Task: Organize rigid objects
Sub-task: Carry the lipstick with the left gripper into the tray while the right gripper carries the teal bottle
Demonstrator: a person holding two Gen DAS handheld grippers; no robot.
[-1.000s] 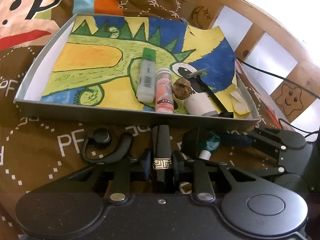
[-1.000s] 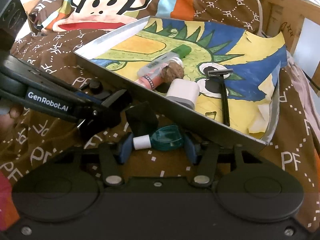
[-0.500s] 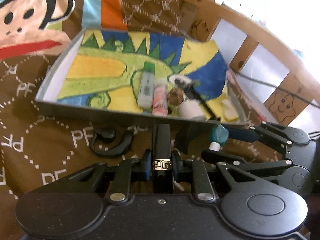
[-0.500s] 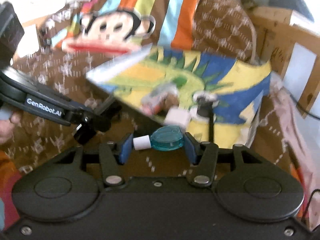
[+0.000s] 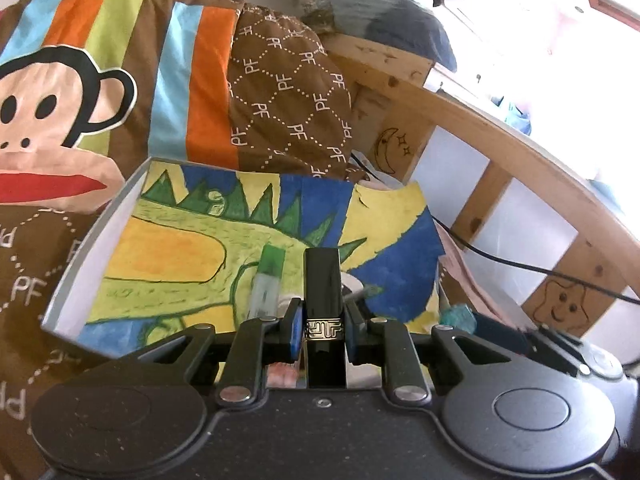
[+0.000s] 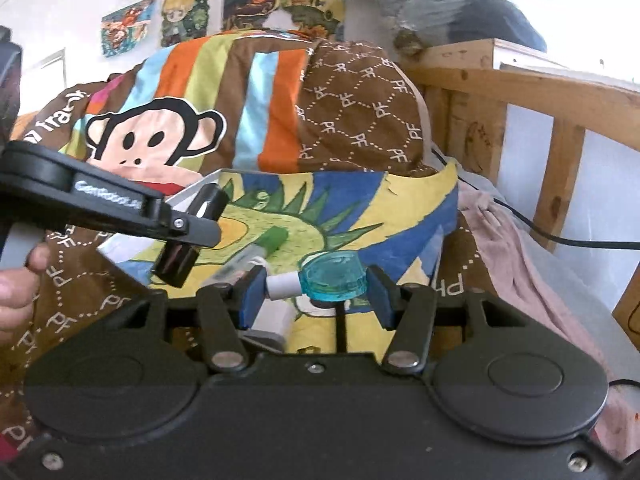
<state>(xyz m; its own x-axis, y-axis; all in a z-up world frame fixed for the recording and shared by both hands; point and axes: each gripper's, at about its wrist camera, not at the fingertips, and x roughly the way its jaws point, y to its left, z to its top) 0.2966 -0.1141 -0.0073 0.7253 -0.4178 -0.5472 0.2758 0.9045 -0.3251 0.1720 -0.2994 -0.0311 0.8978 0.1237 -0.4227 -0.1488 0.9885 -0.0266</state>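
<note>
- Brown bed cover printed with "PF" letters and a monkey face, spread on a bed with a wooden frame; drawings pinned on the wall behind.
- On the bed cover, a shallow grey tray lined with a painted dinosaur picture in yellow, green and blue.
- Inside the tray, a clear tube with green cap, lying flat on the picture.
- Left gripper with fingers clenched on a black rectangular case with a gold patterned band, held in the air above the near side of the tray.
- Right gripper with fingers grasping a small turquoise bottle by its two ends, white cap toward the left finger, also held above the tray.
- Both grippers close to each other, left one seen at the left of the right wrist view with a hand behind it.
- Black cable along the bed frame at the right.
</note>
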